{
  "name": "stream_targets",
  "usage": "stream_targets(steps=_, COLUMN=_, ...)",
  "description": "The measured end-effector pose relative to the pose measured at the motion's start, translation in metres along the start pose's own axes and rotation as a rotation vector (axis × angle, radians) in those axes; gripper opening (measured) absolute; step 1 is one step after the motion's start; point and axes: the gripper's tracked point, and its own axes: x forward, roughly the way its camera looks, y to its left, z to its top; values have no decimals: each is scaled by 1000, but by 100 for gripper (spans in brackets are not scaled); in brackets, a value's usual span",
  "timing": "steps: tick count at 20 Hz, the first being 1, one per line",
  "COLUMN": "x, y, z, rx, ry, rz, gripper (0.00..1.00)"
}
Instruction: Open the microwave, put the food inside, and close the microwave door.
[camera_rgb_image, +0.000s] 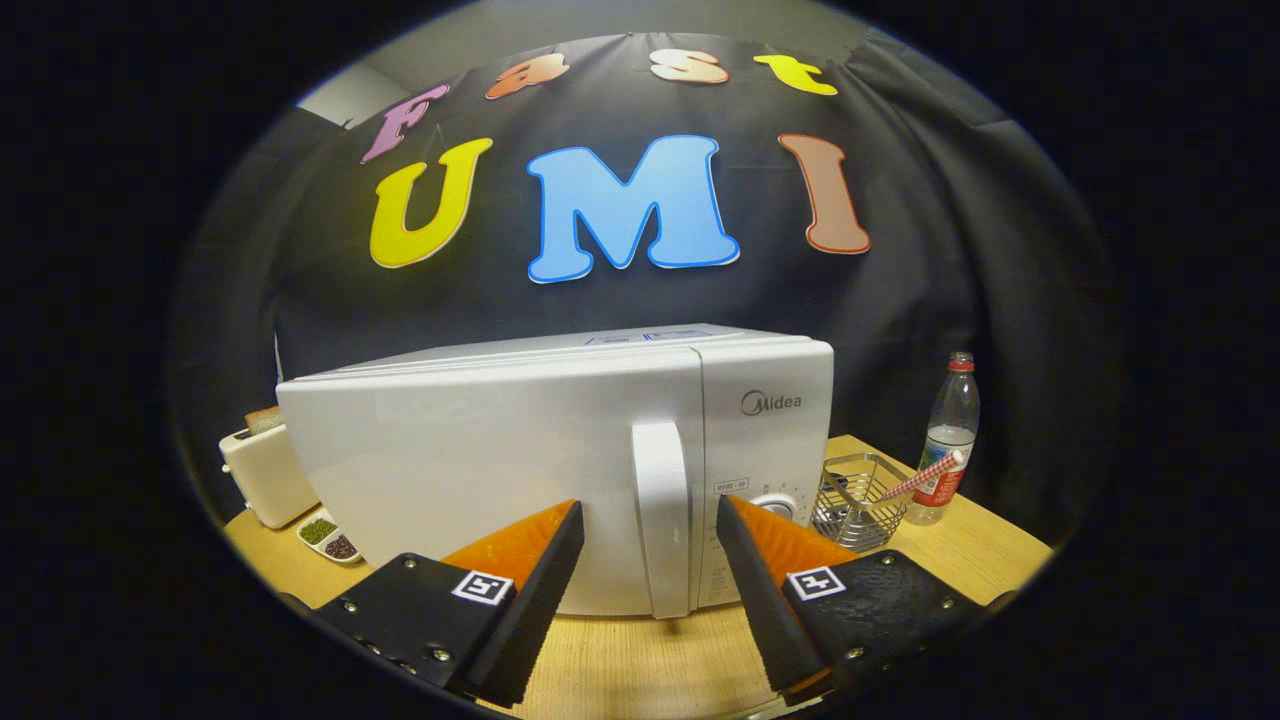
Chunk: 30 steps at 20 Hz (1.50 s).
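A white microwave (480, 440) stands on the wooden table (640, 660) with its door shut. Its upright white handle (662, 515) runs down the door's right side, beside the control panel (765, 450). My gripper (650, 515) is open, and the handle stands between its two fingertips, one finger on each side. I cannot tell whether the fingers touch the handle. A small white divided dish (330, 538) with green and dark food lies on the table to the left of the microwave.
A white toaster (265, 470) with a bread slice stands at the left behind the dish. Right of the microwave sit a wire basket (858, 500) and a clear water bottle (945, 440) with a striped straw.
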Motion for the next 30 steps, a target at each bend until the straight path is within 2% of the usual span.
stream_targets(steps=2, x=2, y=6, z=0, rx=25, ry=0, rz=28, gripper=70)
stream_targets(steps=4, x=5, y=-2, z=-4, rx=28, ry=11, rz=15, gripper=55)
stream_targets(steps=5, x=7, y=-2, z=-5, rx=34, ry=15, rz=26, gripper=45)
stream_targets(steps=6, x=2, y=-7, z=-4, rx=26, ry=25, rz=10, gripper=45)
stream_targets(steps=9, x=2, y=-8, z=-7, rx=-9, ry=22, rz=-11, gripper=21)
stream_targets(steps=10, x=3, y=-8, z=-7, rx=-19, ry=24, rz=-19, gripper=21)
stream_targets(steps=11, x=0, y=-8, z=-7, rx=-7, ry=21, rz=-32, gripper=14)
stream_targets(steps=13, x=-7, y=-7, z=-7, rx=23, ry=25, rz=-39, gripper=14)
stream_targets(steps=16, x=-35, y=-1, z=-14, rx=3, ry=25, rz=-17, gripper=13)
stream_targets(steps=23, x=-99, y=21, z=-26, rx=11, ry=7, rz=82, gripper=13)
stream_targets(steps=30, x=-166, y=65, z=-42, rx=11, ry=-45, rz=191, gripper=13)
